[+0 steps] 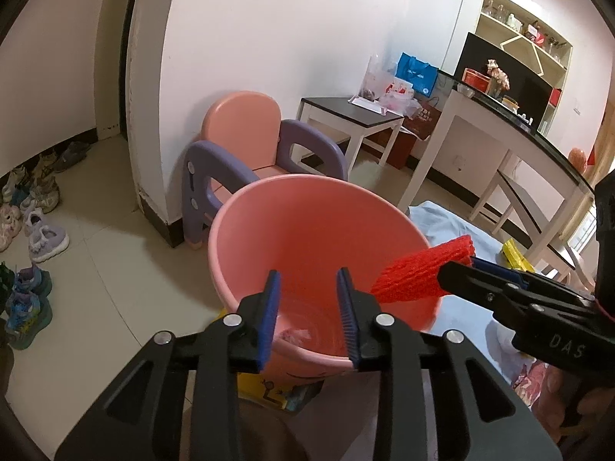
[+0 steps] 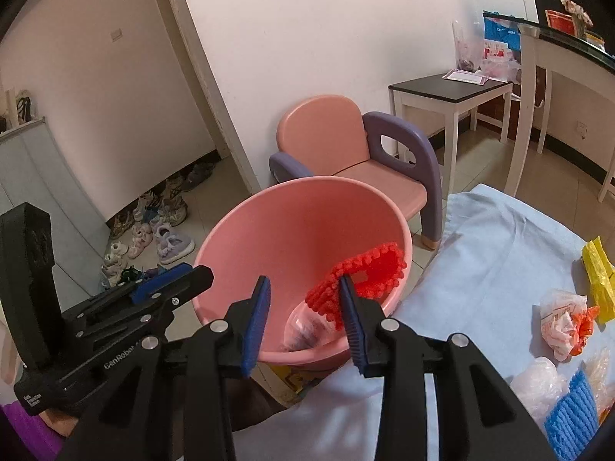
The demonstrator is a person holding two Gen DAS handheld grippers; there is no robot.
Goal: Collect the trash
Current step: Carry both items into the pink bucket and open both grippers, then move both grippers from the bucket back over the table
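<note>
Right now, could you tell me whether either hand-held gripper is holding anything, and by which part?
Nothing: the left hand-held gripper and right hand-held gripper are open; the red net just touches the right one's finger.

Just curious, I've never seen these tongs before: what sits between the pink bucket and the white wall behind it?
A child's chair, pink with purple armrests, stands between the pink bucket and the white wall. Both wrist views show it.
</note>
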